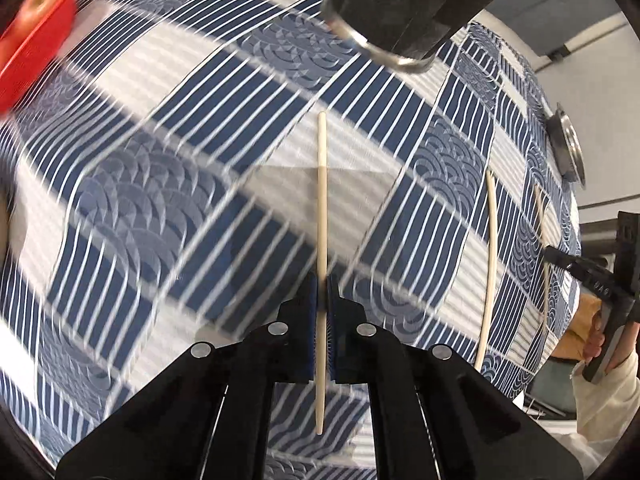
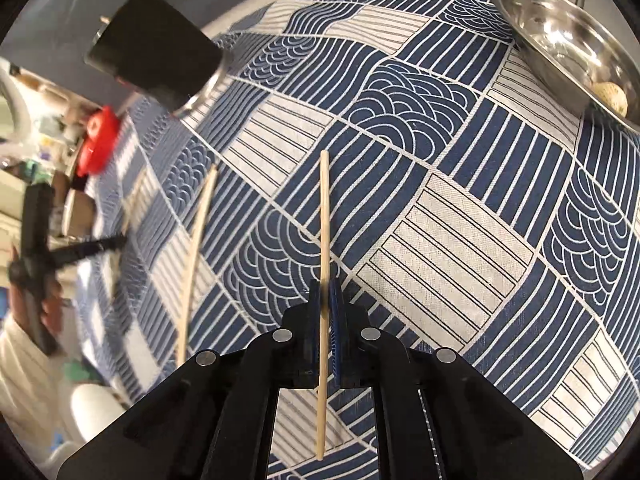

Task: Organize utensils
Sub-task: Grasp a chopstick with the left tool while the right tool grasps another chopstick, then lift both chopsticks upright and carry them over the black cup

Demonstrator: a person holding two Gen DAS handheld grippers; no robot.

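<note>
Evidently each gripper, the left gripper (image 1: 322, 296) and the right gripper (image 2: 325, 300), clamps one chopstick (image 1: 321, 216) (image 2: 324, 220) above the tablecloth (image 2: 440, 220), ready for the far black holder (image 2: 154, 62).

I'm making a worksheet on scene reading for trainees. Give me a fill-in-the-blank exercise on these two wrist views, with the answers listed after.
1. The left gripper has its jaws shut on a pale wooden ____.
2. The right gripper holds ____ such stick.
3. The blue-and-white patterned tablecloth carries a shiny ____ bowl at its far edge.
4. The tall black holder with a metal rim already has stick tips poking from its ____.

Missing words: chopstick; one; metal; top
</note>
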